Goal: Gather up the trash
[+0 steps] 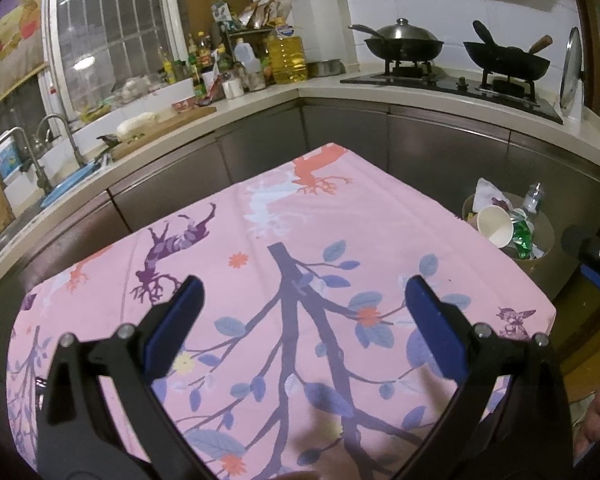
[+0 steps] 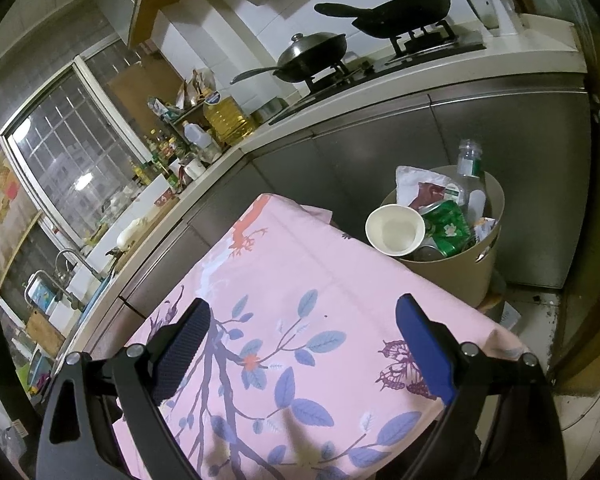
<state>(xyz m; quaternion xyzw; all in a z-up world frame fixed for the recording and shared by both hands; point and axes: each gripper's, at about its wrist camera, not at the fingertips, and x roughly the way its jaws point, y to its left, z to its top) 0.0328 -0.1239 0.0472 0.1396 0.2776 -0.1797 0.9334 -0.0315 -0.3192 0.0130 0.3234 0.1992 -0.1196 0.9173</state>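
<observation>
A beige trash bin [image 2: 456, 270] stands on the floor past the table's far right corner; it also shows in the left wrist view [image 1: 540, 258]. It holds a white paper cup [image 2: 396, 230], a crushed green can [image 2: 446, 226], a clear plastic bottle [image 2: 470, 168] and a white wrapper [image 2: 414, 182]. My left gripper [image 1: 304, 296] is open and empty above the pink floral tablecloth [image 1: 300, 220]. My right gripper [image 2: 304, 320] is open and empty above the same cloth [image 2: 300, 280], short of the bin.
A kitchen counter [image 1: 340, 88] wraps around behind the table, with a stove and two woks [image 1: 404, 46], oil bottles [image 1: 286, 58], a cutting board and a sink [image 1: 60, 184] at the left. Steel cabinet fronts [image 2: 500, 160] stand behind the bin.
</observation>
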